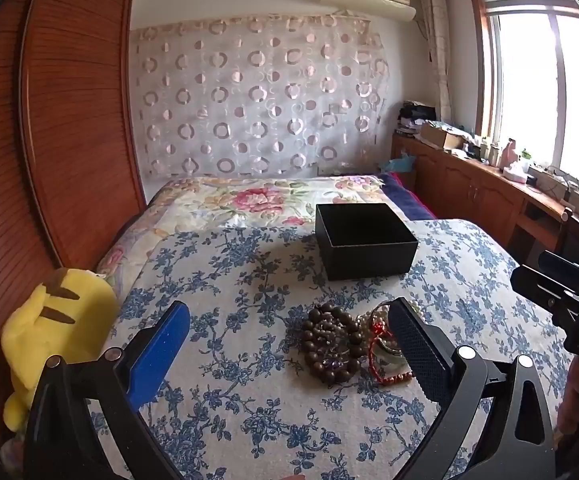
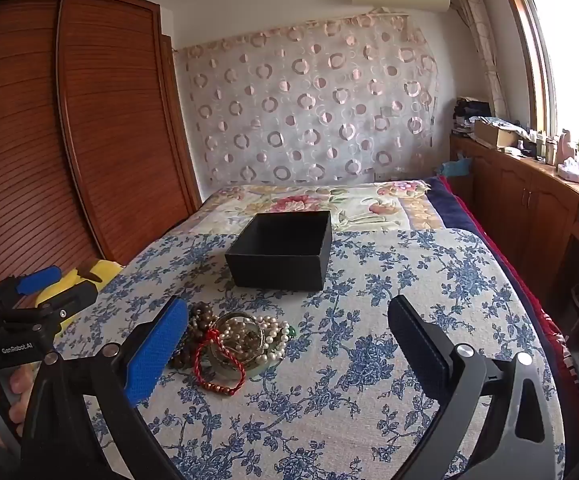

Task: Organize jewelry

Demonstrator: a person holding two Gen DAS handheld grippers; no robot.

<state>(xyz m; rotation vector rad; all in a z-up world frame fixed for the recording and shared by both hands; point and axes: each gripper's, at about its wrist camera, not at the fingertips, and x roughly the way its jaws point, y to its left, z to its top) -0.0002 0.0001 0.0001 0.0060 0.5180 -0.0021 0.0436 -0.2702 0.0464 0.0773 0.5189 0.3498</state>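
Left gripper (image 1: 289, 322): jaws spread wide, holding nothing. It hovers over the bed (image 1: 229, 420), with the jewelry pile between its 2 fingers and nearer the black finger (image 1: 413, 344); the blue finger (image 1: 157, 354) stands well apart from the pile.

Right gripper (image 2: 287, 320): also wide apart, nothing held. Its blue finger (image 2: 155, 354) sits just beside the pile on that side — touching or not, cannot tell. Its black finger (image 2: 417, 344) is over bare quilt.

Jewelry pile, on the blue-flowered quilt (image 2: 369, 400) toward the bed's near end:
- dark wooden bead bracelet (image 1: 331, 346), coiled, on the side toward the wardrobe
- red cord bracelet (image 2: 219, 368) with reddish beads at its near end
- pearl strand (image 2: 267, 334), looped over the rest
- pale green bangle (image 2: 229, 366), partly covered
All 4 overlap in 1 heap; finer items in the middle are too tangled to tell.

Black box (image 2: 281, 254): open-topped, upright, on the quilt beyond the pile toward the bed's far end, apart from the heap. Inside looks dark; contents cannot be made out.

Yellow plush toy (image 1: 55, 330) lies at the bed's wardrobe-side edge, against the wooden wardrobe (image 1: 69, 120).
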